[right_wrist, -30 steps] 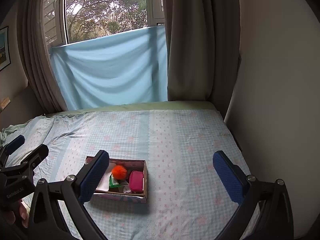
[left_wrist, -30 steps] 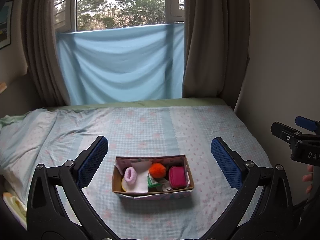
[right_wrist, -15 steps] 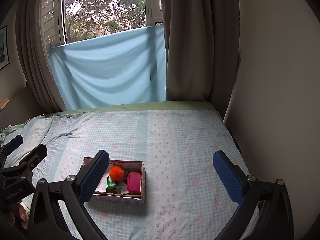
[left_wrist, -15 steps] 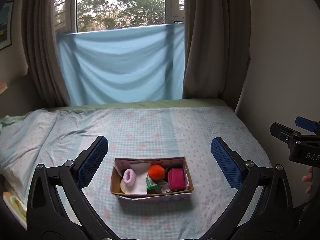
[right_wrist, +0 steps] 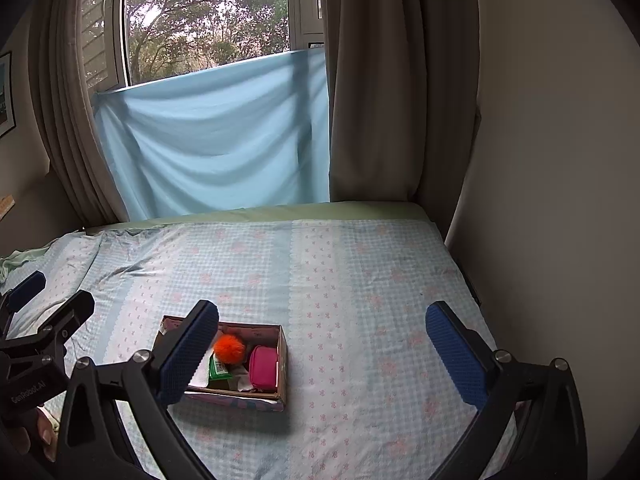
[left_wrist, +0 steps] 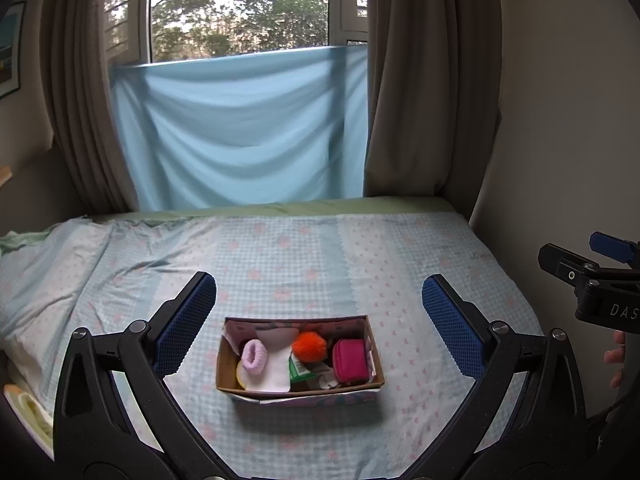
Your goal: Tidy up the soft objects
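Here, both fingers [left_wrist: 186, 322] spread wide, empty, above a cardboard box [left_wrist: 298, 390] crammed with colourful soft items.

Left gripper [left_wrist: 319, 320] and right gripper [right_wrist: 322, 348] hover, jaws spread wide.

A bed in a pale blue checked sheet [left_wrist: 304, 248] meets a daylit window [left_wrist: 240, 8], brown curtains [left_wrist: 424, 80] and light-blue draped cloth [left_wrist: 240, 128].
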{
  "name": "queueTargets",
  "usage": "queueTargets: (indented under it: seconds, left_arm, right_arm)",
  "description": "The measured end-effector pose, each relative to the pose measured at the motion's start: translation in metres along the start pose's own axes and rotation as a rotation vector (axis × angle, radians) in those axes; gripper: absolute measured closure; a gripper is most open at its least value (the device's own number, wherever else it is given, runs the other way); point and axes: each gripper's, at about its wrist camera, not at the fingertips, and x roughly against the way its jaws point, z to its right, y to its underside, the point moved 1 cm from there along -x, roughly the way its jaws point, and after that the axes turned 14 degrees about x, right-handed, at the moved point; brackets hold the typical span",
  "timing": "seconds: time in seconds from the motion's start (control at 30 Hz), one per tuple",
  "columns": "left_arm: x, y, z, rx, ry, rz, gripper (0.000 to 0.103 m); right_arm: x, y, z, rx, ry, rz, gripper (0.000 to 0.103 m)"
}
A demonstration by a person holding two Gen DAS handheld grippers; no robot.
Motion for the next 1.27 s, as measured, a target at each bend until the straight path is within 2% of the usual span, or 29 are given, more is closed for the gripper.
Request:
queueTargets:
  seconds: [0.77,0.97,1.17,1.27]
  left_arm:
    - [-0.016,-0.002,-0.003,-0.002,-0.018,-0.010,0.000]
    - [-0.020,-0.005,-0.007,0.005,0.003,-0.003,0.000]
    - [-0.037,-0.003,-0.017,0.036,0.017,-0.030,0.000]
    - [-0.050,0.001,-0.024,0.057,0.000,-0.046,0.000]
  right_arm:
    - [-0.009,-0.002,0.000,-0.007,0.013,-0.008,0.000]
    - [-0.014,-0.005,-0.003,-0.008,0.027,-0.007,0.000]
    - [-0.022,-0.007,-0.006,-0.002,0.038,-0.009,0.000]
    - [-0.033,-0.006,-0.009,0.003,0.037,-0.029,0.000]
